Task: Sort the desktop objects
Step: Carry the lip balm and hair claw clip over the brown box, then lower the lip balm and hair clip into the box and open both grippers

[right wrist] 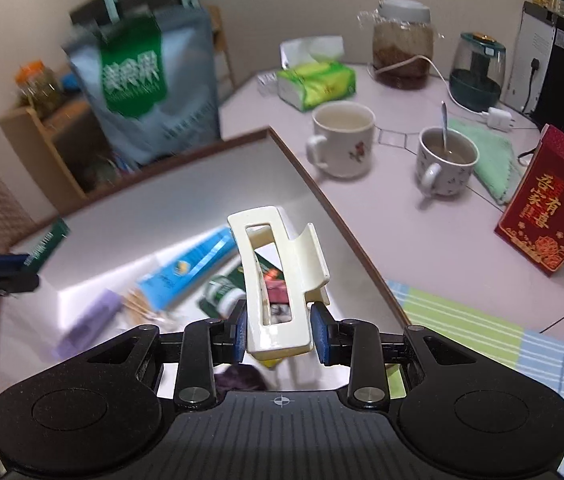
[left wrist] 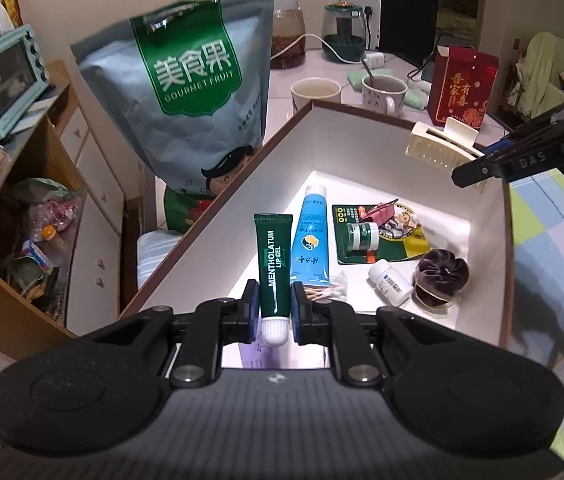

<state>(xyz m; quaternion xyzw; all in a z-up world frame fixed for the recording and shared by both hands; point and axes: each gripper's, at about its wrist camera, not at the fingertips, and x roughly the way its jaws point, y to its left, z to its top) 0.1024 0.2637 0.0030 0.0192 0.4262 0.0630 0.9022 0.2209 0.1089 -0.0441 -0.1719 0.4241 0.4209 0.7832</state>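
The left wrist camera sat just behind the left gripper (left wrist: 275,318) and looked forward and down along its fingers into the box (left wrist: 218,216), close above its near end, with the table (left wrist: 322,64) and wall beyond. The right wrist camera sat just behind the right gripper (right wrist: 280,330) and looked down over the same box (right wrist: 314,184) from its other side, facing the table (right wrist: 422,232). Both views shared the box, the snack bag (left wrist: 186,92) (right wrist: 150,88), two mugs and the red carton (left wrist: 462,84) (right wrist: 546,208). Each view caught the other gripper at its edge.
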